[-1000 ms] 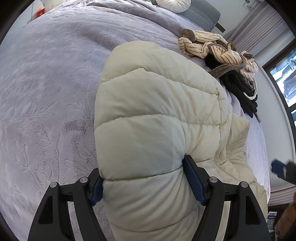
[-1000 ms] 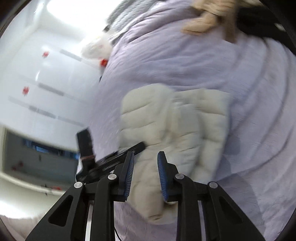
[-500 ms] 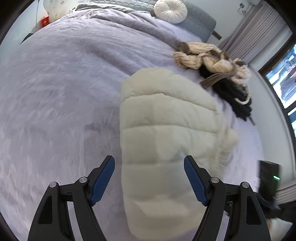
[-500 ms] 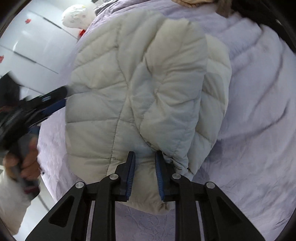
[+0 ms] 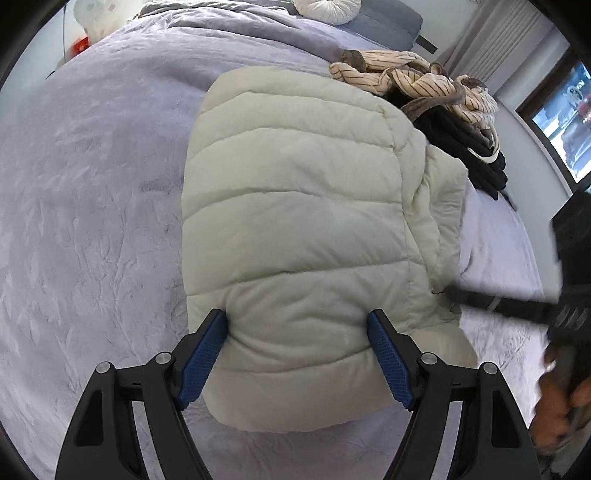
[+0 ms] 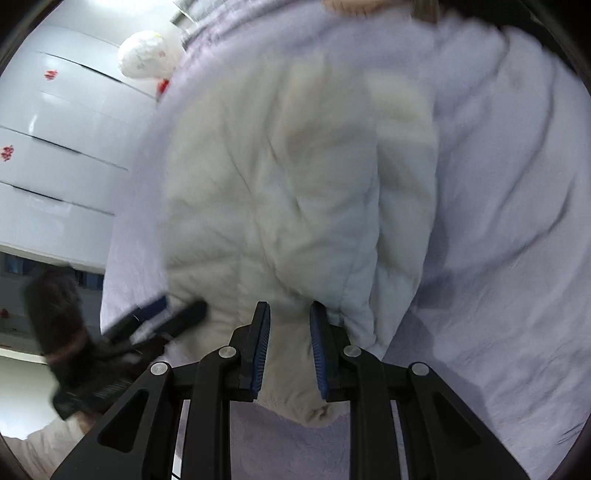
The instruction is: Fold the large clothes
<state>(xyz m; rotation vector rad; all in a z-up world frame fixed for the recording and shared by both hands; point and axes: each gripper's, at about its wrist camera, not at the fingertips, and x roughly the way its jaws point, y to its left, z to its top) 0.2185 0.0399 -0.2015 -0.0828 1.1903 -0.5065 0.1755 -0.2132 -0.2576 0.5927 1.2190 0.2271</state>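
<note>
A cream quilted puffer jacket (image 5: 295, 206) lies folded into a thick bundle on the lilac bedspread (image 5: 92, 184). My left gripper (image 5: 299, 328) is wide open, its blue pads on either side of the bundle's near end, touching the padding. In the right wrist view the jacket (image 6: 288, 192) fills the middle, blurred. My right gripper (image 6: 290, 325) has its jaws nearly shut on a fold of the jacket's near edge. The right gripper also shows at the right edge of the left wrist view (image 5: 480, 295).
A pile of striped beige and black clothes (image 5: 443, 103) lies beyond the jacket. A round white cushion (image 5: 325, 5) and a grey pillow sit at the head of the bed. White wardrobe doors (image 6: 55, 147) stand beside the bed. A window (image 5: 569, 118) is at the right.
My left gripper has moved back in, so its open pads bracket the bundle's near end again. My right gripper has pulled back a little with the jacket's edge between its pads.
</note>
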